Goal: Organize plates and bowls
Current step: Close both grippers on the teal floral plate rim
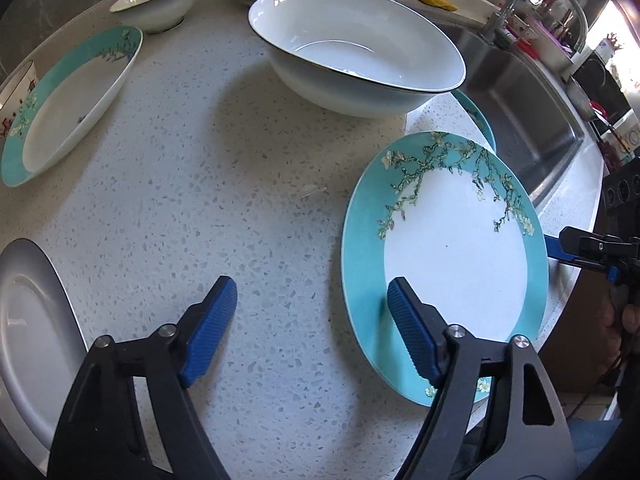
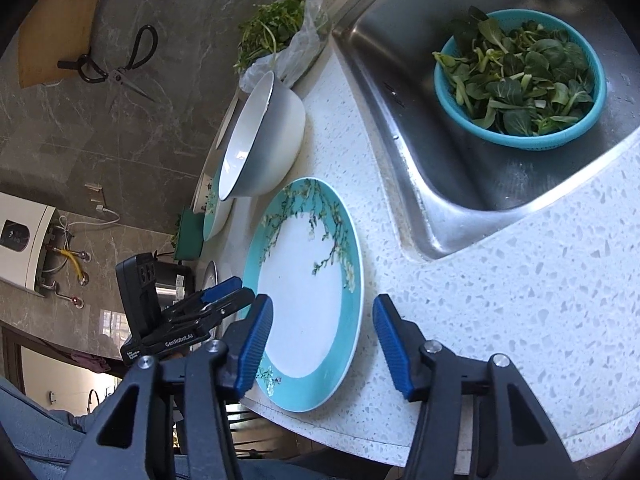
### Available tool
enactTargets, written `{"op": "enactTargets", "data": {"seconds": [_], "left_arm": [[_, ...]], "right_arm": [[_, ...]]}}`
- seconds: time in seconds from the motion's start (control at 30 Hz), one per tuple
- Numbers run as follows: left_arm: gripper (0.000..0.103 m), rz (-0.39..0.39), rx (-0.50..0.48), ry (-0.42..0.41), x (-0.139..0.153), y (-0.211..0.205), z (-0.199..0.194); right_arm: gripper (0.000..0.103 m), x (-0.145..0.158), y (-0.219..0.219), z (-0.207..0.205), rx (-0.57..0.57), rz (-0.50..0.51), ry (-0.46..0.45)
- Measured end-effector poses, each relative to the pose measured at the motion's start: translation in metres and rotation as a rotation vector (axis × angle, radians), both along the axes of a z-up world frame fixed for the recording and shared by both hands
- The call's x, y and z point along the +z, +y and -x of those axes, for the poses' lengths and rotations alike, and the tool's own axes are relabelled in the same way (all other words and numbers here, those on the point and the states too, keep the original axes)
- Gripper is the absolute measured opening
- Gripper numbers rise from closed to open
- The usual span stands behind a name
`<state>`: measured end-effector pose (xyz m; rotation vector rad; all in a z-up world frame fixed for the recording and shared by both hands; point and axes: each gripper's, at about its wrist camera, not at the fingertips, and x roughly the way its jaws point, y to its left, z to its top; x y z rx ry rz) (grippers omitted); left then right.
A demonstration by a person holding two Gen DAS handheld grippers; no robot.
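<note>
Home kitchen: steel sink (image 2: pixel 460 168), faucet (image 1: pixel 516 4).

- We have the flat plate (image 1: pixel 452 276) on the bench (image 1: pixel 224 184) near its front edge, right of centre in the left wrist view.
- Big bowl (image 1: pixel 360 60) sits behind that plate; another plate (image 1: pixel 478 118) lies partly hidden beyond it, toward the sink (image 1: pixel 516 92).
- Deep plate (image 1: pixel 68 104) is far left, small bowl (image 1: pixel 160 0) behind it, a cup (image 1: pixel 16 96) at the left edge.
- Plain plate (image 1: pixel 32 320) lies near left, beside our left fingers (image 1: pixel 210 330).
- Sink is right of the bench; a basket (image 2: pixel 520 80) of greens (image 2: pixel 516 68) sits in it.
- Bagged herbs (image 2: pixel 276 28) lie behind the big bowl.
- Right fingers (image 2: pixel 254 346) straddle the flat plate's near rim.
</note>
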<state>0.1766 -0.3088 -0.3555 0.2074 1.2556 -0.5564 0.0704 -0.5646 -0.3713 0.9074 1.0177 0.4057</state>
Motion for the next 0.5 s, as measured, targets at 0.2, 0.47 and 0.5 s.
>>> {"op": "enactTargets", "data": {"seconds": [0.2,0.47,0.5], "left_arm": [[0.036,0.047,-0.038,0.032,0.004,-0.012,-0.003],[0.03,0.053,-0.07,0.063,0.006,-0.027,0.0],[0.03,0.054,-0.069,0.066,0.006,-0.028,0.0]], "right_arm": [[0.048,-0.001,0.006,-0.007,0.041,0.019,0.021],[0.027,-0.006,0.004,-0.011,0.048,0.032,0.051],[0.024,-0.007,0.003,-0.011,0.044,0.034,0.055]]}}
